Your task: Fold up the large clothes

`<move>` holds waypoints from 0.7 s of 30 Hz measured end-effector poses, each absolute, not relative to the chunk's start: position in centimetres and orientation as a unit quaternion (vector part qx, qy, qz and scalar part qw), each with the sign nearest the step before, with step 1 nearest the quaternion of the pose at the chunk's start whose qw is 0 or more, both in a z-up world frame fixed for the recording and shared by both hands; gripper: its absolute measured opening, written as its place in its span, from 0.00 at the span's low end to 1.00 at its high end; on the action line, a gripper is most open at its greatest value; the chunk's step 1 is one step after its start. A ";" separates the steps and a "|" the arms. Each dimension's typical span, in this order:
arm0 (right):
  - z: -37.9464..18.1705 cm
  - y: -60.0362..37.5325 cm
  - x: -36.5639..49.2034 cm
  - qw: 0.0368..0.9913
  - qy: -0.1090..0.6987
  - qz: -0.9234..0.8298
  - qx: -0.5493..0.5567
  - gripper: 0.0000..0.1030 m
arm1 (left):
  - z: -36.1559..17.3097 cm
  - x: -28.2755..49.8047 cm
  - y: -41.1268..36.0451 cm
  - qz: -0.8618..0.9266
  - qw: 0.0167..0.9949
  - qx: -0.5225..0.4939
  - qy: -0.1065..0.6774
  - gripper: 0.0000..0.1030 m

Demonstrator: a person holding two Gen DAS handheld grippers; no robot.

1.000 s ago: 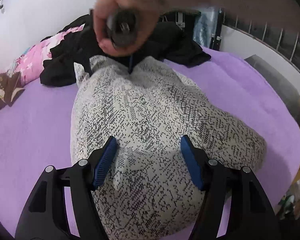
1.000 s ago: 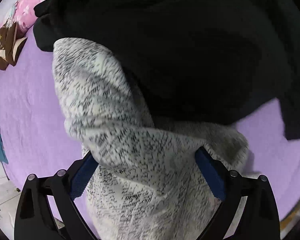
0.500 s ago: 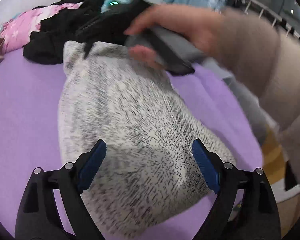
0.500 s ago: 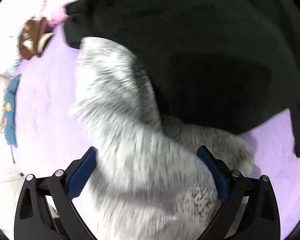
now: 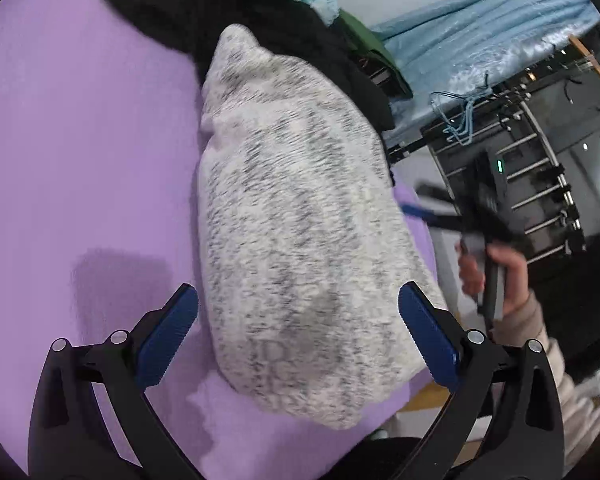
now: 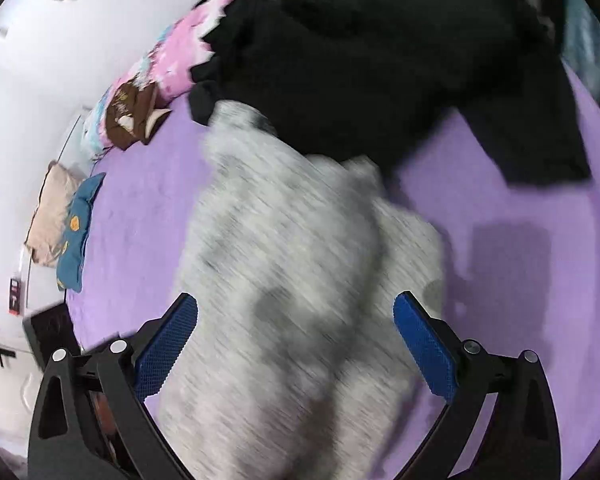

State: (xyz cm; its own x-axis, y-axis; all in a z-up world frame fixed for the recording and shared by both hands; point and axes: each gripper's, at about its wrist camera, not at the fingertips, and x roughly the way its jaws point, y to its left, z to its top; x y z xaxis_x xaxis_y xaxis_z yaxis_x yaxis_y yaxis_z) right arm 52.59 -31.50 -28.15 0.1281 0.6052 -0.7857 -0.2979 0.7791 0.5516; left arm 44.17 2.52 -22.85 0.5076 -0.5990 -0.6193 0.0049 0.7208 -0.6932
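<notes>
I read this as the pause between folds: the grey speckled garment (image 5: 300, 232) lies as a long, already doubled bundle on the purple bed (image 5: 80, 120), and neither tool has hold of it. My left tongs (image 5: 298, 334) are spread wide and empty, hovering over the near end of the bundle, with one pad at each side of it. My right tongs (image 6: 296, 336) are likewise wide open and empty above the cloth; that view is blurred, so I cannot tell whether they touch it. In the left view the right hand (image 5: 496, 276) shows off the bed's right edge, well apart from the garment. The bundle's far end touches the black clothes (image 6: 380, 60) heaped at the far side. Next, I judge, I must choose an end, close on it, and bring it over squarely without snagging the black pile.
</notes>
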 end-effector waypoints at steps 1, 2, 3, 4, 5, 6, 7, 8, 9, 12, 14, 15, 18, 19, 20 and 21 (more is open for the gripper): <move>-29.2 -33.1 52.1 0.731 0.586 0.312 0.160 0.94 | -23.5 44.3 2.5 -0.190 0.800 -0.330 0.463 0.94; -30.0 -34.0 51.6 0.726 0.583 0.319 0.177 0.94 | -24.3 44.7 2.7 -0.188 0.793 -0.338 0.470 0.94; -30.7 -35.0 51.1 0.719 0.576 0.335 0.198 0.94 | -24.9 44.7 2.9 -0.185 0.790 -0.341 0.474 0.94; -32.2 -35.7 51.5 0.715 0.571 0.345 0.210 0.94 | -25.5 45.0 3.0 -0.189 0.785 -0.347 0.477 0.94; -32.9 -36.2 51.6 0.710 0.568 0.352 0.221 0.94 | -26.0 45.2 3.2 -0.194 0.779 -0.356 0.478 0.94; -33.4 -37.2 51.1 0.703 0.567 0.359 0.236 0.94 | -26.4 45.4 3.3 -0.200 0.774 -0.364 0.478 0.94; -34.2 -37.8 51.0 0.694 0.566 0.366 0.252 0.94 | -26.9 45.8 3.5 -0.207 0.767 -0.375 0.478 0.94; -34.8 -37.9 50.8 0.691 0.566 0.370 0.258 0.94 | -27.3 46.1 3.8 -0.210 0.762 -0.385 0.477 0.94; -35.2 -38.1 50.6 0.687 0.564 0.376 0.262 0.94 | -27.7 46.3 4.0 -0.213 0.756 -0.397 0.475 0.94; -35.7 -38.3 50.2 0.657 0.563 0.415 0.280 0.94 | -29.2 47.4 5.0 -0.221 0.732 -0.432 0.477 0.94; -36.7 -38.0 50.1 0.640 0.554 0.441 0.298 0.94 | -30.3 48.2 5.2 -0.230 0.718 -0.441 0.487 0.94; -37.0 -38.1 50.0 0.638 0.546 0.452 0.302 0.94 | -30.6 48.4 5.2 -0.234 0.714 -0.440 0.491 0.94; -37.4 -38.3 49.9 0.626 0.536 0.471 0.313 0.95 | -31.9 49.5 4.7 -0.245 0.704 -0.436 0.504 0.94; -37.4 -38.6 50.0 0.622 0.536 0.474 0.318 0.95 | -32.3 49.8 4.6 -0.254 0.697 -0.444 0.502 0.94; -37.4 -38.6 50.0 0.620 0.537 0.475 0.319 0.95 | -32.6 50.0 4.6 -0.259 0.693 -0.451 0.498 0.94; -37.5 -38.5 50.1 0.618 0.539 0.476 0.317 0.95 | -32.8 50.2 4.6 -0.263 0.692 -0.456 0.494 0.94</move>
